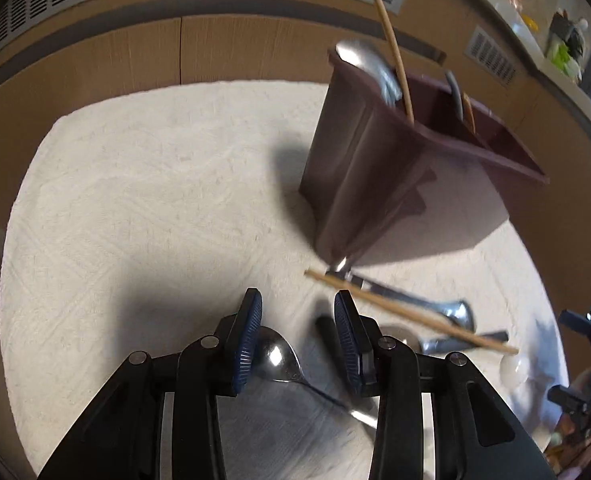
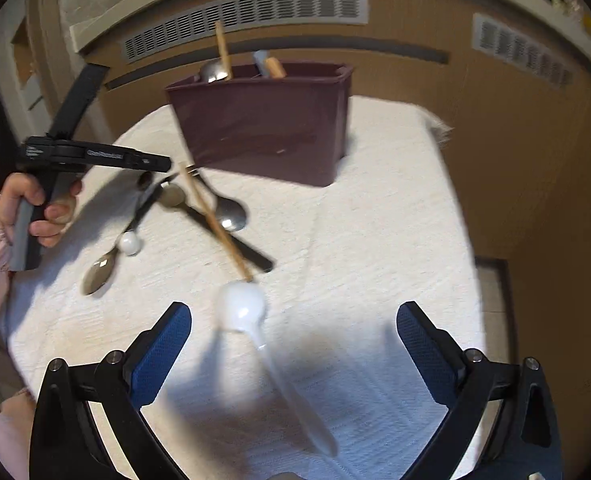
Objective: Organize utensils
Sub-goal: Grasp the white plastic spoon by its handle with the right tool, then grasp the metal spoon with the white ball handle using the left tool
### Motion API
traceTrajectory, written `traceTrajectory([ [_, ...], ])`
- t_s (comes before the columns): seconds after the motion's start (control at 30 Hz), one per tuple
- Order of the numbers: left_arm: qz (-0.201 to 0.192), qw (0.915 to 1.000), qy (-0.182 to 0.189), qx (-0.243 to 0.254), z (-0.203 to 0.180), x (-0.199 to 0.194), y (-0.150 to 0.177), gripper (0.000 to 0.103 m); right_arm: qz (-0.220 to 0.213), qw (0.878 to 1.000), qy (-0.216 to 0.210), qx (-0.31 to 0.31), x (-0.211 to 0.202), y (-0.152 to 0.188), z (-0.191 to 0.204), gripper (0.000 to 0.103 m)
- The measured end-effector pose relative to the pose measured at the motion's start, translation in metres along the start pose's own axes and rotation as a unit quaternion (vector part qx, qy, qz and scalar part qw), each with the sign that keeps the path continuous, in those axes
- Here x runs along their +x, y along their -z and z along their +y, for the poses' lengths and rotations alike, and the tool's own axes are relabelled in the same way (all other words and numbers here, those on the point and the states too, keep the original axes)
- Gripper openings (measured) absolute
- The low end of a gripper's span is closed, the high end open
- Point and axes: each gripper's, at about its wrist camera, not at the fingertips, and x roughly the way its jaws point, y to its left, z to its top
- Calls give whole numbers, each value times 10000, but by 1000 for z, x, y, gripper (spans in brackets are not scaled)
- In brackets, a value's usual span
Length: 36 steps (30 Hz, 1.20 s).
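The left claw [image 1: 298, 312] tilts steeply down over the white cloth [image 1: 135, 200] on the table, its blue pads partly spread with nothing pinched between them. A metal spoon [image 1: 277, 356] lies just beneath it, bowl under the left pad and handle running toward the lower right. In the right wrist view a hand [image 2: 39, 208] in a pink sleeve grips the left tool's handle from the side.

The right claw [image 2: 293, 320] also points down at the cloth, jaws spread wide and empty. A white plastic spoon [image 2: 241, 306] lies between its pads, bowl away from the camera, its clear handle running back toward the camera and a little right.

Beyond it lies a loose pile: a wooden chopstick [image 2: 215, 224] slanting from upper left to lower right, crossing a dark-handled utensil [image 2: 231, 240] and a metal spoon [image 2: 229, 212].

The brown bin [image 2: 263, 124] stands upright at the far end of the cloth, already holding a chopstick [image 2: 222, 50] and a spoon [image 2: 212, 71] standing on end.
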Motion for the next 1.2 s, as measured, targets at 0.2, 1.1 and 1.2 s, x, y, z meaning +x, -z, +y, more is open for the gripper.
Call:
traceTrajectory([
  [0.2, 151, 9999, 50, 5, 9, -29, 45, 40, 469, 9976, -348, -385, 14, 6, 11, 101],
  [1.1, 834, 9790, -159, 1854, -116, -16, 65, 39, 281, 9950, -409, -862, -3, -5, 39, 33],
  [1.2, 905, 9780, -237, 1865, -121, -6, 61, 37, 207, 9952, -482, -828, -9, -5, 37, 33],
])
